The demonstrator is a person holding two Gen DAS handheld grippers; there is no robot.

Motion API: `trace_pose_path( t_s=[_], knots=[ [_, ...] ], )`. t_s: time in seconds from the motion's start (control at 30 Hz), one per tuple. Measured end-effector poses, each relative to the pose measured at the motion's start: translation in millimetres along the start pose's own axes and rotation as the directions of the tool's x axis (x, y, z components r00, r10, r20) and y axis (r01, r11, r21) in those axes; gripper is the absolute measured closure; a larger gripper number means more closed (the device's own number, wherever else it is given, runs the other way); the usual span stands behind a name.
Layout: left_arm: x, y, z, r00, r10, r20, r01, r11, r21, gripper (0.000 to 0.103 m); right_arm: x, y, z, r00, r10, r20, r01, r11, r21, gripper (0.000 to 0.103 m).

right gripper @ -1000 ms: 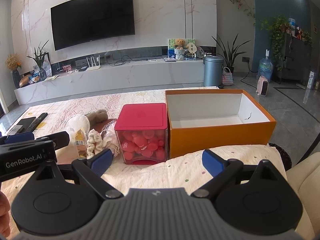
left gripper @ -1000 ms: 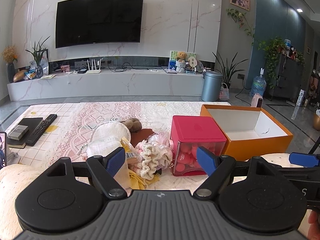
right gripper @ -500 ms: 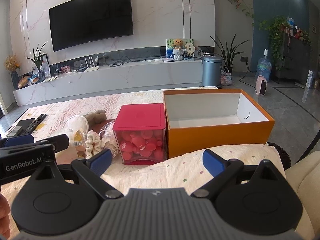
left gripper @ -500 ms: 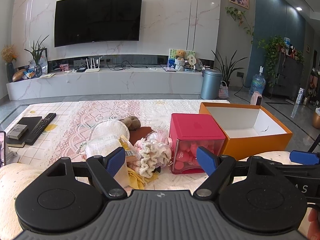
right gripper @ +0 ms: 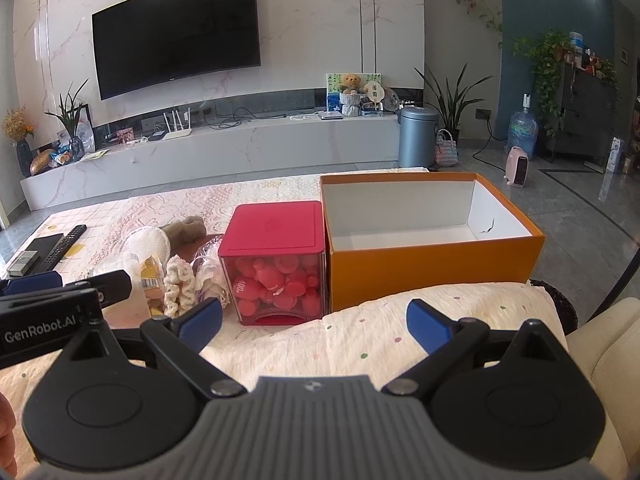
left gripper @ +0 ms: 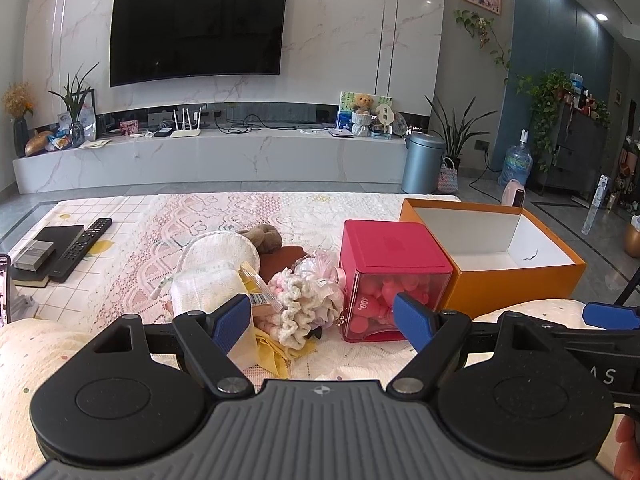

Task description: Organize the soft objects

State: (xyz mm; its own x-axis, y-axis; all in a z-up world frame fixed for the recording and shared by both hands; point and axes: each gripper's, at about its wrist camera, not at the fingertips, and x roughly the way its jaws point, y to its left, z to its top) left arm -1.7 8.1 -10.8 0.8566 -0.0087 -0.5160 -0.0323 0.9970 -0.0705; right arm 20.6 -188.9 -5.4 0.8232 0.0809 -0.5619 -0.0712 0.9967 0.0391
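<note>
Both claws hang spread and empty over the near edge of the counter, above a dotted cream cushion point(right gripper: 400, 332). The left claw point(left gripper: 322, 322) points at the heap of soft things point(left gripper: 256, 280); the right claw point(right gripper: 314, 322) faces the seam between the red-lidded bin point(right gripper: 276, 264) and the orange box point(right gripper: 432, 240).

The heap lies on the lace cloth point(left gripper: 192, 216) just left of the bin, touching it. Nearest the left claw is a crocheted cream-and-pink bundle point(left gripper: 300, 300), knobbly and loose, with a crinkly clear wrapper point(left gripper: 256, 284) and a yellow cloth point(left gripper: 272, 354) beside it. Behind these sit a round quilted white pad point(left gripper: 220, 250) and a brown plush toy point(left gripper: 262, 236).

The step in hand looks like the first reach. The box stands open, white inside, nothing in it, so it is the likely home for the heap. To do this well, the left claw should go in low over the crocheted bundle and close on its thick middle, not on a stray loop, since yarn stretches and slips. Lift straight up, so the wrapper and cloth are not dragged along. The bin is hard clear plastic full of rounded red pieces; carry the bundle over it rather than nudging it. The box walls are stiff card, so drop in from above.
</note>
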Motion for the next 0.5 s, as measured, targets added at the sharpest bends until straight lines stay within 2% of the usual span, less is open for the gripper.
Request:
trace_pose_path(
  t_s=[0.5],
  knots=[
    [1.4, 0.6, 1.4, 1.0, -0.003, -0.006, 0.003, 1.0, -0.005, 0.008, 1.0, -0.5, -0.5, 1.0, -0.001, -0.004, 0.001, 1.0, -0.003, 0.005]
  ],
)
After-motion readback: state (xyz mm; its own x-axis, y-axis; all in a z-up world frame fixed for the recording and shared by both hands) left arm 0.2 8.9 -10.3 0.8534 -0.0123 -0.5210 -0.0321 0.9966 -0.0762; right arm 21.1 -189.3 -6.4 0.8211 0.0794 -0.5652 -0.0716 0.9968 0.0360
